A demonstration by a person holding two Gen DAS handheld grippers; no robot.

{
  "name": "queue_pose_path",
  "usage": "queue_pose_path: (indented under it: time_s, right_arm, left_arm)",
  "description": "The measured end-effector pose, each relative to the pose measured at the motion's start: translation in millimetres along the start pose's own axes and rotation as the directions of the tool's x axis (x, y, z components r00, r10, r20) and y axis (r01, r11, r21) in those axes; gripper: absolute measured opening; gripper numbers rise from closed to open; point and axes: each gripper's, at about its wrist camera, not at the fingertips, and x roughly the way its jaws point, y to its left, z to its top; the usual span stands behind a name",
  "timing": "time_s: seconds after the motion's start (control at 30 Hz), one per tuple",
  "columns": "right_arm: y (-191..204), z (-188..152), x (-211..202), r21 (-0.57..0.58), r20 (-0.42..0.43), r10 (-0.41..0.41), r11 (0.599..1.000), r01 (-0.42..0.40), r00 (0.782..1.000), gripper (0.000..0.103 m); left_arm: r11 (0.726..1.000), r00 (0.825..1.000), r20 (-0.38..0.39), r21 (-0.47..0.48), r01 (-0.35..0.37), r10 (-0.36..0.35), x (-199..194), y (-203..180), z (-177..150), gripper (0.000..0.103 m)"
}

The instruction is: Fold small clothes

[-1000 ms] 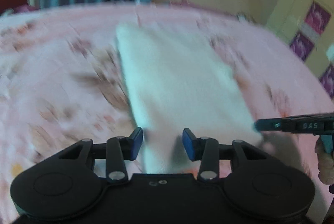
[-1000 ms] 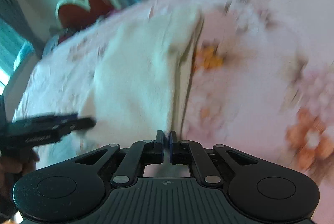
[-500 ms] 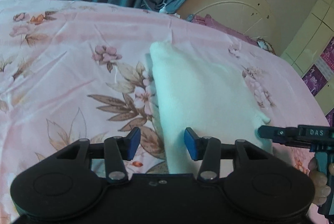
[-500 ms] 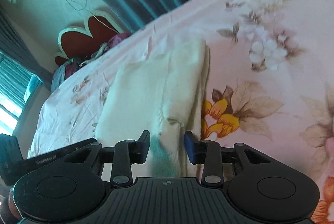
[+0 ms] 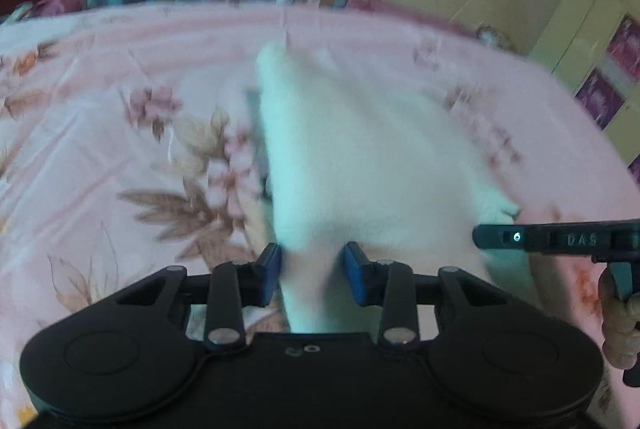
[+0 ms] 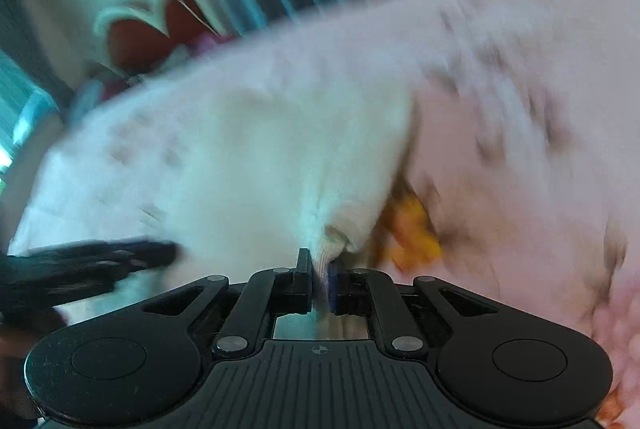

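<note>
- Left tongs (image 5: 312,275), at six o'clock in the left wrist view: jaws partly apart and closing around the near edge of the soft cream-white knitted garment (image 5: 360,165), cloth between the blue pads.
- That garment lies in the middle of the pink flower-printed bed sheet (image 5: 120,133), running toward twelve o'clock.
- Right tongs (image 6: 319,287): nearly closed, pinching a puckered corner of the garment (image 6: 240,165).
- Risk, to my eye: the left pads may grab only the top layer, so the fold skews; an uneven pull could drag the cloth off line.
- Both views are blurred; layers and the garment's far edge are hard to make out.
</note>
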Motion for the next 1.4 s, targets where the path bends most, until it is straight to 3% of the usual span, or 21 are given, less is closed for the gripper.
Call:
queue_pose_path:
  time_s: [0.13,0.17,0.2,0.27,0.33,0.4,0.5,0.53,0.63,0.73,0.83,0.93,1.0,1.03,1.07,1.1,1.13,1.17,1.23,1.3,1.4]
  right_arm:
    - [7,-2,-7,-0.062,-0.008,-0.03,0.998,0.03,1.0,0.007]
    - [9,-1,-12,-0.07,0.004,-0.045,0.997,0.046,0.999,0.015]
    - [9,-1,-22,-0.074,0.04,-0.077,0.994,0.08,0.996,0.034]
    - [17,-1,-48,-0.123,0.166,-0.12,0.982,0.141,0.979,0.039]
    - [26,2,-57,-0.159,0.218,-0.081,0.98,0.117,0.973,0.038]
    - [39,5,-42,-0.243,0.192,-0.054,0.965,0.101,0.98,0.019]
    - [34,5,8,-0.298,0.09,-0.151,0.939,0.172,0.984,0.002]
    - [29,4,12,-0.299,0.128,-0.151,0.936,0.183,0.98,0.001]
    - [21,16,16,-0.248,0.132,-0.178,0.946,0.206,0.975,0.001]
    - [16,17,3,-0.21,0.11,-0.124,0.967,0.145,0.986,0.001]
    - [6,10,-28,-0.189,0.142,-0.078,0.976,0.105,0.987,0.001]
    - [-1,-4,-22,-0.172,0.014,-0.049,0.984,0.05,0.999,0.001]
    - [-6,-11,-27,-0.181,0.03,-0.09,0.979,0.094,0.995,0.001]
    - [-13,-11,-35,-0.138,0.058,-0.079,0.987,0.086,0.995,0.002]
    - [-21,-10,-42,-0.076,0.09,-0.054,0.995,0.061,0.994,0.008]
    - [-29,-9,-46,-0.024,0.111,-0.023,0.999,0.026,0.994,0.049]
    - [-36,-7,-48,0.021,0.136,0.009,1.0,-0.012,0.991,0.073]
    - [-41,-5,-47,0.045,0.153,0.047,0.998,-0.054,0.987,0.084]
    - [-50,4,-37,0.096,0.111,0.122,0.987,-0.133,0.986,0.08]
    - [-56,13,-24,0.139,0.072,0.181,0.972,-0.19,0.981,0.059]
    - [-64,21,-5,0.177,0.015,0.203,0.963,-0.203,0.979,0.058]
  left_arm:
    - [1.0,0.994,0.104,0.005,-0.02,0.02,-25,1,6,0.035]
    - [1.0,0.99,0.141,0.011,-0.012,0.01,-31,2,8,0.035]
    - [1.0,0.984,0.18,0.018,-0.018,0.015,-37,1,11,0.035]
    - [0.999,0.968,0.249,0.042,-0.03,0.019,-45,-1,16,0.035]
    - [0.997,0.966,0.259,0.074,0.007,-0.026,-43,-5,21,0.035]
    - [0.994,0.973,0.222,0.101,0.034,-0.056,-32,-11,24,0.034]
    - [0.995,0.996,0.076,0.088,0.048,-0.055,3,-16,24,0.034]
    - [0.995,0.995,0.086,0.083,0.048,-0.055,8,-16,22,0.035]
    - [0.996,0.995,0.08,0.066,0.059,-0.065,5,-19,25,0.035]
    - [0.995,0.994,0.09,0.086,0.049,-0.057,-7,-18,13,0.035]
    - [0.996,0.997,0.061,0.077,0.042,-0.047,-25,-12,-14,0.036]
    - [0.994,1.0,0.011,0.11,0.011,-0.012,-33,-12,-57,0.041]
    - [0.997,0.999,0.038,0.077,0.026,-0.029,-43,-6,-65,0.046]
    - [0.998,0.999,0.052,0.059,0.014,-0.017,-47,-2,-62,0.06]
    - [0.999,0.996,0.087,0.04,-0.005,0.002,-50,2,-57,0.081]
    - [1.0,0.993,0.121,0.02,-0.016,0.014,-52,6,-51,0.087]
    - [1.0,0.99,0.141,-0.008,-0.013,0.014,-50,12,-40,0.087]
    - [0.999,0.99,0.14,-0.035,0.003,0.002,-45,17,-30,0.082]
    - [0.993,0.991,0.13,-0.1,0.057,-0.043,-32,30,-11,0.071]
    - [0.981,0.99,0.099,-0.159,0.114,-0.099,-14,41,5,0.069]
    - [0.947,0.981,0.054,-0.257,0.194,-0.187,9,54,13,0.068]
